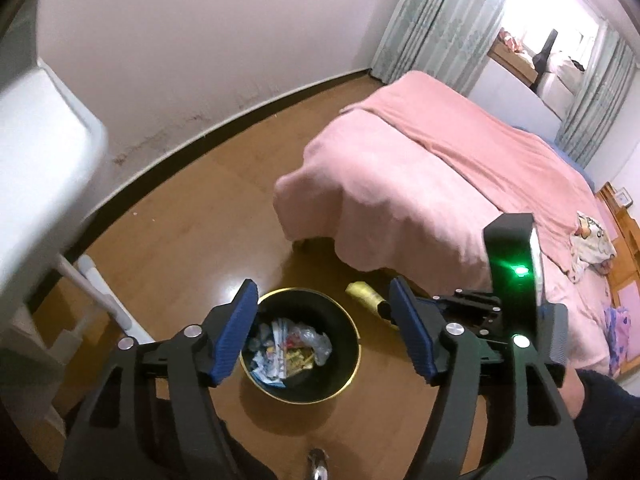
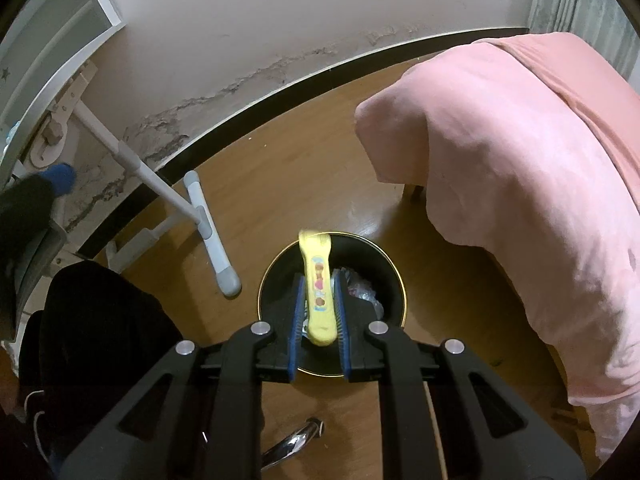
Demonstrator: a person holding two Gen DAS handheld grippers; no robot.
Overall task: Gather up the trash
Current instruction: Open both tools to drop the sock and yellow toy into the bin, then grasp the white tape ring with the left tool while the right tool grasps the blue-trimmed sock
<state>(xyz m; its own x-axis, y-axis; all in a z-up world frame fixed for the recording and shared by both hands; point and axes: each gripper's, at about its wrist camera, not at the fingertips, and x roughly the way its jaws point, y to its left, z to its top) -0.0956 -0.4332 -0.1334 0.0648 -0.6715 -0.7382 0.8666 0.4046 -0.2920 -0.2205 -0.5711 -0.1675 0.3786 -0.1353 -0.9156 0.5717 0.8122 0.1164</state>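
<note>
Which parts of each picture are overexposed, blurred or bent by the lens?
Left wrist view: the window is blown out to white, the white furniture at left is smeared, and the baseboard curves. Right wrist view: even, dim light, the baseboard bows, glare on the floor near the bin.

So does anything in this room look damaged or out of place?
Yes. The wall paint is peeling and stained just above the baseboard. Otherwise nothing is spilled; trash sits inside the black bin.

The bin [image 1: 352, 344] is black with a gold rim. The wrapper [image 2: 318, 292] is yellow with small red and orange marks. The blanket [image 1: 420, 184] is pink, the floor [image 1: 208, 224] brown.
</note>
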